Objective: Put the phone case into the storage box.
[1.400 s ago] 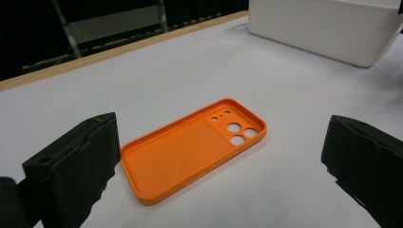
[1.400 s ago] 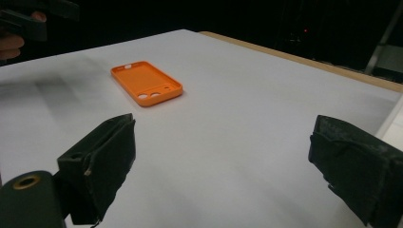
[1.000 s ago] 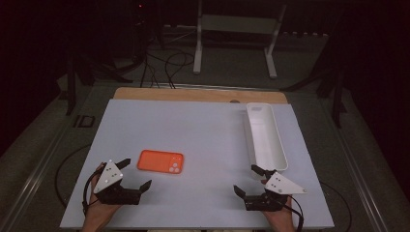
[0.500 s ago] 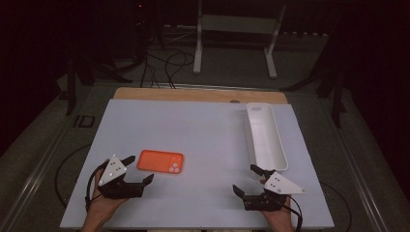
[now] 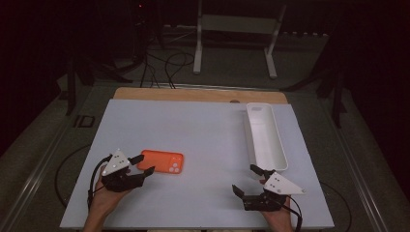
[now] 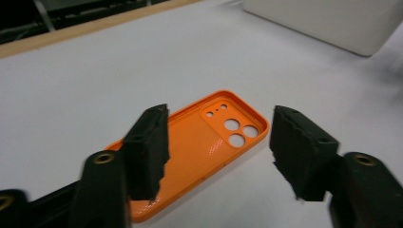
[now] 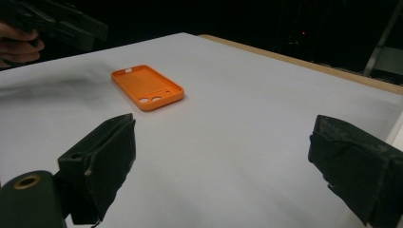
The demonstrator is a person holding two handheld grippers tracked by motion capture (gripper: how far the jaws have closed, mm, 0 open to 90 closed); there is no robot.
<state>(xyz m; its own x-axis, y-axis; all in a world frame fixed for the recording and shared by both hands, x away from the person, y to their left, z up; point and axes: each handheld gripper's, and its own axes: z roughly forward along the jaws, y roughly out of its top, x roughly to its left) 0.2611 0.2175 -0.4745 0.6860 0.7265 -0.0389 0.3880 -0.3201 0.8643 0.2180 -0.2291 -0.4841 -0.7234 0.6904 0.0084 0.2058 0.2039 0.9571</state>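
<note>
Phone case: the orange phone case (image 5: 162, 161) lies flat on the surface (image 5: 203, 140), hollow side up, at about 8 o'clock from the surface's middle. Its camera cut-outs sit at the end turned away from your left gripper, as your left gripper view shows (image 6: 199, 147).

Left gripper: your left gripper (image 5: 143, 164) is at the case's 9 o'clock end, pointing toward 3 o'clock. Its fingers (image 6: 148, 151) have just been closing and now stand partly apart. In your left gripper view one finger overlaps the near end of the case and the other hangs off its long edge over bare surface. The pads do not press on the case, and I cannot tell whether the nearer finger touches it.

Right gripper: your right gripper (image 5: 245, 180) rests low near the surface's 5 o'clock corner, pointing toward 10 o'clock. Its fingers (image 7: 102, 164) stand wide apart with only bare surface between them. In your right gripper view the case (image 7: 147, 88) lies well apart, toward 11 o'clock.

Tray: a long white tray (image 5: 279, 150) lies along the surface's 3 o'clock side, its length running from 12 toward 6 o'clock. Its near end is just beside your right gripper, at that gripper's 12 o'clock.

Hands: your left hand (image 5: 107, 195) and right hand (image 5: 276, 218) come in from the 6 o'clock edge.
</note>
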